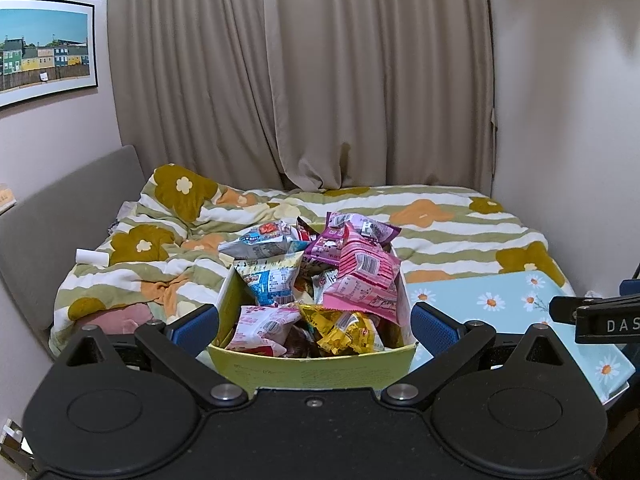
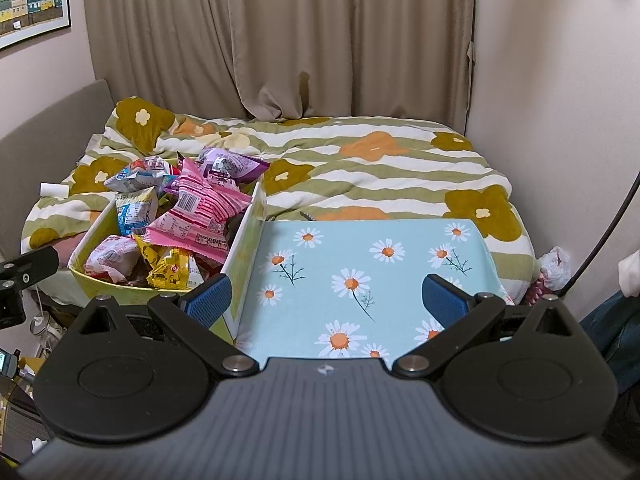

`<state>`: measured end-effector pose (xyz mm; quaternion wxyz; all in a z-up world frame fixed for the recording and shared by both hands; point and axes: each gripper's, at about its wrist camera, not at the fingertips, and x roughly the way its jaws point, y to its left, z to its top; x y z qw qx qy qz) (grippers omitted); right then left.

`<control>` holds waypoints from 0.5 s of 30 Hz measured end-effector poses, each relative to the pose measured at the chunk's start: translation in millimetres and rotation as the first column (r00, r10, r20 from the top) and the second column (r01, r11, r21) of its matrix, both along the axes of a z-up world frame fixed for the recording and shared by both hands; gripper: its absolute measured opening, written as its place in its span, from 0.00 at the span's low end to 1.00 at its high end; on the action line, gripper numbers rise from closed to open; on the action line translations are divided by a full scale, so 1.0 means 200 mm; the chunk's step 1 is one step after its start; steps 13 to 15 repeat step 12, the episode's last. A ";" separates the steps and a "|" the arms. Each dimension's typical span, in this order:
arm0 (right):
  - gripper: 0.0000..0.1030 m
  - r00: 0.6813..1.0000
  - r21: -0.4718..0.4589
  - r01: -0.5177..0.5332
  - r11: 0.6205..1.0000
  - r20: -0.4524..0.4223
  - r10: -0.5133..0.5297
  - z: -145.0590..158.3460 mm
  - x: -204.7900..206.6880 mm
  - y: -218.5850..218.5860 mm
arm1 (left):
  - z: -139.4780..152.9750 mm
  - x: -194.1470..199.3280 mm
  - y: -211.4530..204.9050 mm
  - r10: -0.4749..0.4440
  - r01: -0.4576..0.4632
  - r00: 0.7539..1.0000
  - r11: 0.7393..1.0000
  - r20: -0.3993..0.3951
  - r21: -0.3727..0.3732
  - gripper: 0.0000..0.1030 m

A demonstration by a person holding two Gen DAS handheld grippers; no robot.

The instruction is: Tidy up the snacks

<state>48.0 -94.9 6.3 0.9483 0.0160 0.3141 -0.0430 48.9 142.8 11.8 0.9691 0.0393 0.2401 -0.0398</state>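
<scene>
Left gripper [image 1: 315, 322] (wide open) w/ snack box [image 1: 316, 368] between fingers.

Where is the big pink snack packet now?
The pink packet lies on top of the pile in the yellow box, at its right wall, left of the daisy surface.

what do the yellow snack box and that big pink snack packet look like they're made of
Yellow snack box: apparently matte cardboard; thin, flat, straight-edged walls with printed faces. Big pink snack packet: likely glossy plastic film; it creases, has a crimped edge and a printed barcode.
</scene>
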 end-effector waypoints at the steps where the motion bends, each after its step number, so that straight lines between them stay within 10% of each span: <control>1: 1.00 1.000 0.000 0.000 1.000 0.000 0.000 0.00 0.00 0.00 | 0.00 0.00 0.00 0.001 -0.001 1.000 1.000 0.006 0.001 1.00; 15: 1.00 1.000 0.000 0.002 1.000 -0.003 -0.002 0.00 0.00 0.00 | -0.02 0.02 0.00 0.021 -0.021 1.000 1.000 0.012 -0.014 1.00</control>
